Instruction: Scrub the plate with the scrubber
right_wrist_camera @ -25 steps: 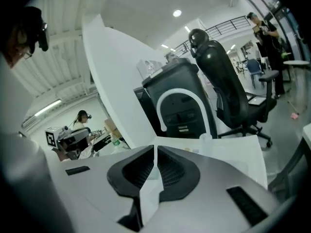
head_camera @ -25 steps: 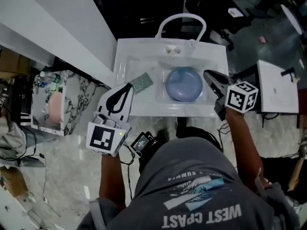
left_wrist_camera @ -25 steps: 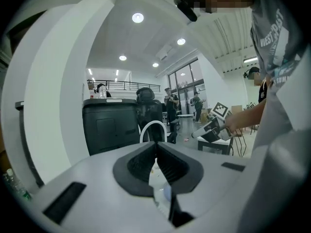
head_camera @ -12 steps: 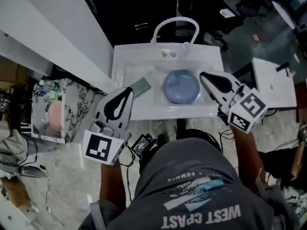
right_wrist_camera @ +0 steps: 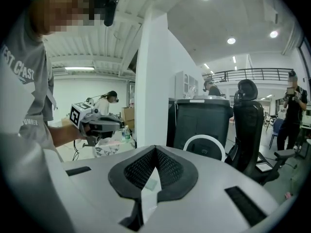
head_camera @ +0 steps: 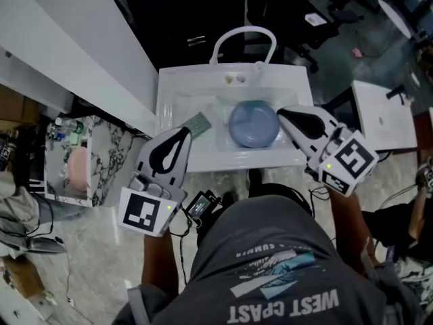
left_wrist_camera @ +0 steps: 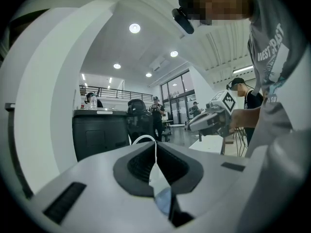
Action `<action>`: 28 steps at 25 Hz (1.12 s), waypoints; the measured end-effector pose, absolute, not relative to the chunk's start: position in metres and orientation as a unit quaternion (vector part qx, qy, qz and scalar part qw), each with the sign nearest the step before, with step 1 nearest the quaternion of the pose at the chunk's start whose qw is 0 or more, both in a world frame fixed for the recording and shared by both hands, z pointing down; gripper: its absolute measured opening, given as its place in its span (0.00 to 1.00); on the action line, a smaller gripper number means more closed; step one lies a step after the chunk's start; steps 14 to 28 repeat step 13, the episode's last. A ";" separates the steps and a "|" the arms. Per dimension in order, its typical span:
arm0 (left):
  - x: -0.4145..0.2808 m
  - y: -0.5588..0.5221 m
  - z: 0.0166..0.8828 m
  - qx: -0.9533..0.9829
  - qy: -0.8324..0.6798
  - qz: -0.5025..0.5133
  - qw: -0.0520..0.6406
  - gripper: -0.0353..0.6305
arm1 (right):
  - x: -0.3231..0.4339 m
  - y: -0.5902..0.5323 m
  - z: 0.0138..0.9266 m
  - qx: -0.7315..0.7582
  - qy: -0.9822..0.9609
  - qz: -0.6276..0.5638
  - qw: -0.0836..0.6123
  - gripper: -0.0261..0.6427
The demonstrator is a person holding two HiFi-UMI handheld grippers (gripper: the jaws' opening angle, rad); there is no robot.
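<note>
A round blue plate [head_camera: 254, 124] lies in the basin of a white sink [head_camera: 172, 93]. The green scrubber [head_camera: 197, 122] rests flat on the sink's left ledge, apart from the plate. My left gripper [head_camera: 183, 130] hovers at the sink's front left, its tip just below the scrubber, jaws shut and empty. My right gripper [head_camera: 280, 111] points at the plate's right edge from the front right, shut, with nothing held. In the left gripper view the jaws [left_wrist_camera: 156, 142] meet, and the blue plate [left_wrist_camera: 164, 201] shows below them. The right gripper view shows its jaws [right_wrist_camera: 155, 148] closed too.
A white arched faucet [head_camera: 243, 36] stands at the sink's back. A marbled stand [head_camera: 101, 147] with a pink item and bottles is to the left, beside a long white counter [head_camera: 74, 39]. A white table [head_camera: 382, 114] lies to the right. Other people stand in the room behind.
The right gripper has swung so that its marker cube dropped lower and its tip came nearer the plate's right edge. The left gripper and scrubber have barely moved.
</note>
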State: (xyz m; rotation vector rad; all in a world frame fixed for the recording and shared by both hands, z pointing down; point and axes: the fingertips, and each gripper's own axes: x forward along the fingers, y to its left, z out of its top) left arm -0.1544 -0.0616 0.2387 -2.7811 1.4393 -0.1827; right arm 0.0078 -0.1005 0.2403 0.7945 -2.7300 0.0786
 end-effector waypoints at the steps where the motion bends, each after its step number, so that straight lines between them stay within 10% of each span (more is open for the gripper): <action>1: -0.154 -0.061 0.239 -0.887 0.459 -0.059 0.002 0.07 | 0.008 -0.100 0.240 0.277 -0.949 0.028 0.148 0.08; 28: -0.151 -0.047 0.239 -0.887 0.457 -0.058 0.002 0.07 | 0.010 -0.088 0.237 0.278 -0.949 0.029 0.147 0.08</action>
